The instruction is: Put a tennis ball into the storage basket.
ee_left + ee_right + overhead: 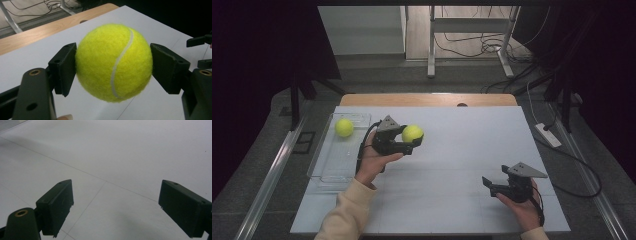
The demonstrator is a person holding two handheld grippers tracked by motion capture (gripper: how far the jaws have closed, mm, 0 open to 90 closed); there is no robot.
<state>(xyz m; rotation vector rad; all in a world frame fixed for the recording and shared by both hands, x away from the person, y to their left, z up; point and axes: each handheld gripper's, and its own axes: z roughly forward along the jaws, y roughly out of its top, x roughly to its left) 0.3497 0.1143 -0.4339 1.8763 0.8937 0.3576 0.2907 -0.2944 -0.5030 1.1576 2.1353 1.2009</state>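
Note:
A yellow tennis ball is clamped between the two black pads of my left gripper, held above the white table left of its middle. A second tennis ball lies at the far end of a clear plastic tray on the table's left side. My right gripper stands open near the front right of the table, nothing between its jaws, just white tabletop ahead of it.
A wooden table edge runs behind the white top. Beyond it are a metal desk frame and cables on the floor. A white power strip lies on the floor at right.

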